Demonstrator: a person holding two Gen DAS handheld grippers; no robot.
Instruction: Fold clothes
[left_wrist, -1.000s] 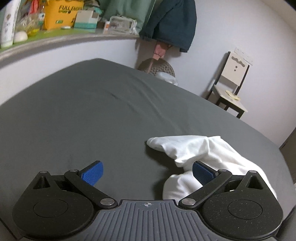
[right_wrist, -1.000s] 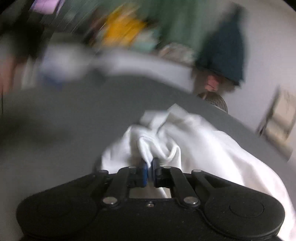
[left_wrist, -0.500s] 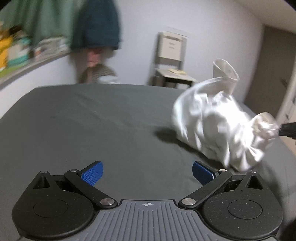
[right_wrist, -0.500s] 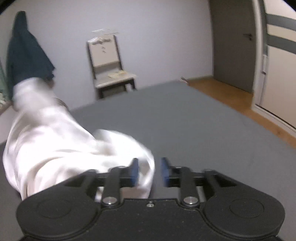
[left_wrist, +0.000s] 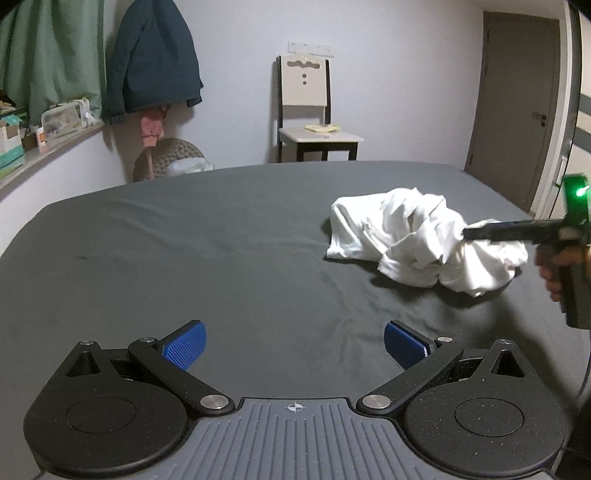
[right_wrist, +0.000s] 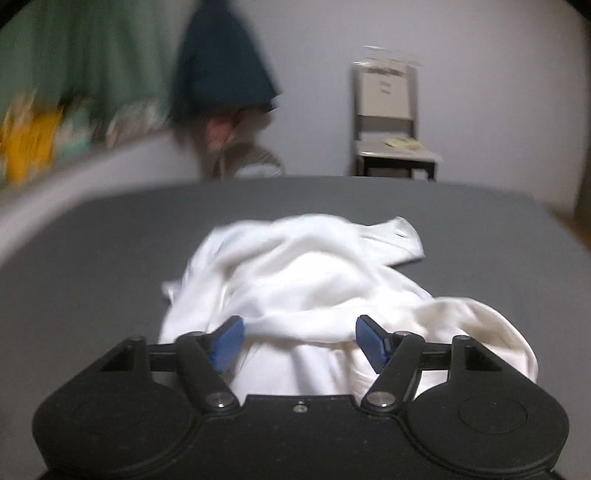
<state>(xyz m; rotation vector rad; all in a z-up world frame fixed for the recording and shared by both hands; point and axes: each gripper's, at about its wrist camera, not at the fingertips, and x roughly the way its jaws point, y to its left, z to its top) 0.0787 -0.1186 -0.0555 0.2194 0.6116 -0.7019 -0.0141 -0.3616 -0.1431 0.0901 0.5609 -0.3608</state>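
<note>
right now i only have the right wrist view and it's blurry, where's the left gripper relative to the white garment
Observer: The left gripper is open and empty over the bare grey sheet. The white garment lies ahead of it and to its right, not touching it.
Operator: where on the bed is the heap
Observer: In the left wrist view it sits toward the right side, with a wide stretch of sheet to its left.
Operator: how does my right gripper meet it
Observer: Seen side-on, the right gripper reaches in about level from the heap's right side, tips at the cloth. A hand is on its handle.
</note>
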